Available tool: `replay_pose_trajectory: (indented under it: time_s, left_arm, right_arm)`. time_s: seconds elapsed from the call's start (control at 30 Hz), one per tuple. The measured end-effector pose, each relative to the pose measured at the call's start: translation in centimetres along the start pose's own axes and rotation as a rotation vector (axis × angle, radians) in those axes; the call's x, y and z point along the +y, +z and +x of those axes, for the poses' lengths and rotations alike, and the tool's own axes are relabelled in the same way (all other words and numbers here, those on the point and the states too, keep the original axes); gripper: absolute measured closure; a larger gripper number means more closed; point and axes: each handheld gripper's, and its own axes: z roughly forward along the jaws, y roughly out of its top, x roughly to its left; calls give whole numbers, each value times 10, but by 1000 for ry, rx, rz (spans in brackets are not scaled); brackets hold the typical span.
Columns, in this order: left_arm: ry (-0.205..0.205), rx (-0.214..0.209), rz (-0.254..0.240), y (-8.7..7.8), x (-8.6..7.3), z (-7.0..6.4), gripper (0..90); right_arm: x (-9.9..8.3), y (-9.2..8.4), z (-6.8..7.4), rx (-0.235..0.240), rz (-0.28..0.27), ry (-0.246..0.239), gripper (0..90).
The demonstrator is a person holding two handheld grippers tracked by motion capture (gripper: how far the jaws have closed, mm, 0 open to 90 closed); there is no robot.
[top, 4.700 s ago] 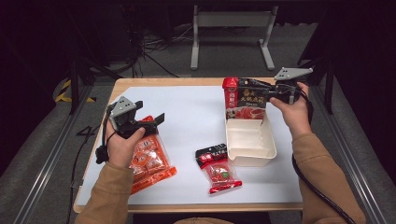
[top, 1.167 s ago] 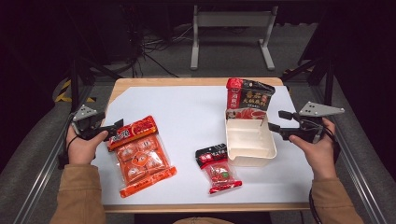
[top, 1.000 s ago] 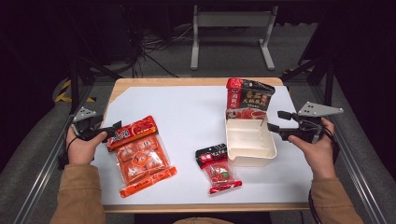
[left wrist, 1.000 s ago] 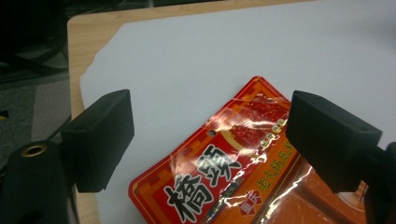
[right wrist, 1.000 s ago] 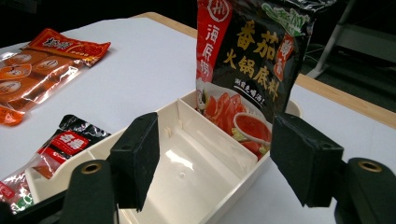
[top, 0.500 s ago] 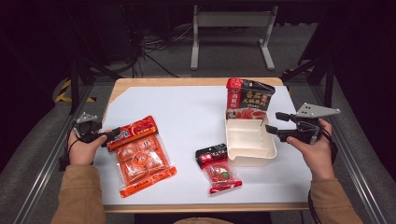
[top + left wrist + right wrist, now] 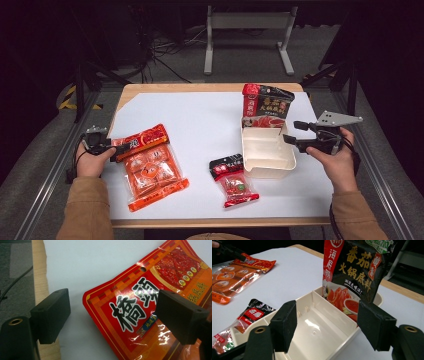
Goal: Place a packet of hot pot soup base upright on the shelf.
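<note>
Left gripper sits at the table's left edge with its jaws spread and nothing clamped; in the left gripper view the red header corner of the large orange-red clear-windowed plastic sachet pack lies flat between and just ahead of the jaws, one jaw over bare white mat, the other over the printed header. That's the relation your next move turns on, I'd judge: the pack lies straight ahead of you, toward table centre, long axis running from the header at your jaws diagonally away toward the near edge. Your left hand is by far the nearer; the right is well apart across the table. Right gripper is also spread wide and empty, hovering just beside the cream plastic divided tray, where a black-and-red soup-base pouch stands upright in the far compartment. A small black-and-red snack packet lies flat just left of the tray. The big pack looks glossy, thin and floppy, with round orange portions showing through the window; expect it to sag when lifted by the header.
</note>
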Motion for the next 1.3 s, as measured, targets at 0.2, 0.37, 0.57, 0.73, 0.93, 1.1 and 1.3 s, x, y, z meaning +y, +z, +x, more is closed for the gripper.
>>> replay_pose_trajectory:
  time_s: [0.2, 0.37, 0.57, 0.73, 0.93, 1.1, 1.3]
  left_arm:
    - [1, -39, 9, -1, -1, 0, 202]
    - [0, -66, 15, -1, 0, -3, 281]
    - [4, -119, 32, -1, 1, -9, 422]
    - [12, -105, 40, 0, 0, -10, 536]
    - [12, -88, 40, -1, -1, -11, 724]
    - [25, -101, 39, -1, -1, -11, 813]
    - [5, -131, 54, 2, -3, -13, 882]
  right_arm:
    - [-1, 1, -1, 16, -6, 10, 326]
    - [-1, 1, -1, 25, -9, 14, 326]
    - [0, 3, 0, 71, -31, 34, 326]
    - [2, 6, 2, 93, -39, 33, 326]
    - [2, 8, 4, 94, -33, 30, 326]
    - [2, 8, 4, 98, -36, 29, 326]
    - [2, 8, 4, 99, -38, 31, 326]
